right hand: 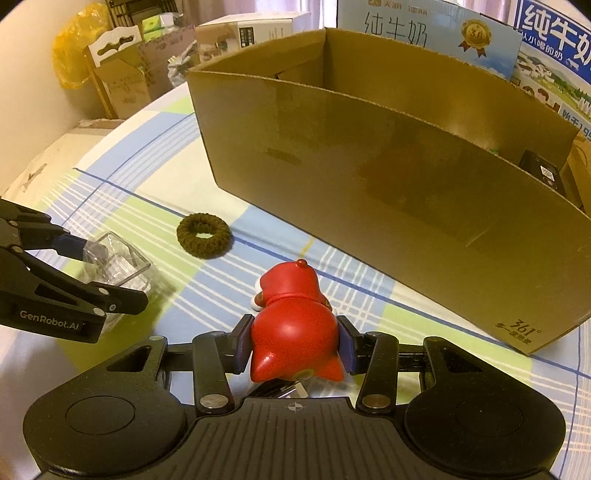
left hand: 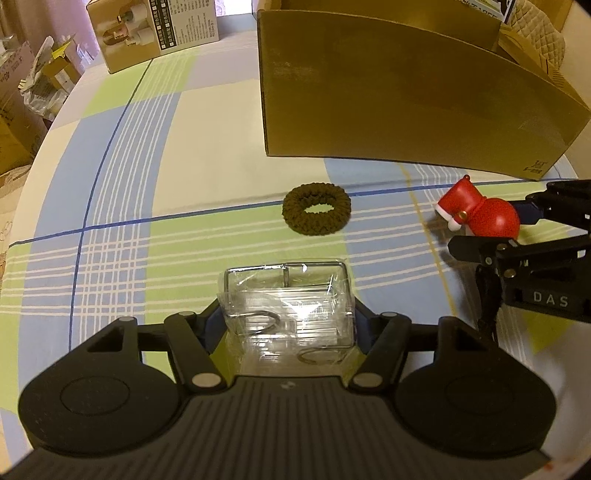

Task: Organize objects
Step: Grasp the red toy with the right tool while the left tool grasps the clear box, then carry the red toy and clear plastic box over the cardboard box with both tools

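The right gripper (right hand: 293, 345) pinches a red toy (right hand: 295, 332) at its round body, just in front of the box (right hand: 369, 177); the left gripper (left hand: 288, 325) clasps a clear case (left hand: 288, 306), further from the box. A brown ring (left hand: 316, 214) lies on the table (left hand: 110, 221) between them. Each should rise clear of the box's near wall before letting go.

work surface: a bed (left hand: 122, 206) under a plaid sheet of pale blue, green and cream blocks crossed by white and dark blue lines. beyond its far edge, stacked cardboard cartons (right hand: 125, 85), one printed carton (left hand: 155, 33), a yellow plastic bag (right hand: 70, 55) and blue-and-white milk cartons (right hand: 546, 48) with chinese lettering. pinkish wall or curtain at far left. light is warm and yellowish.
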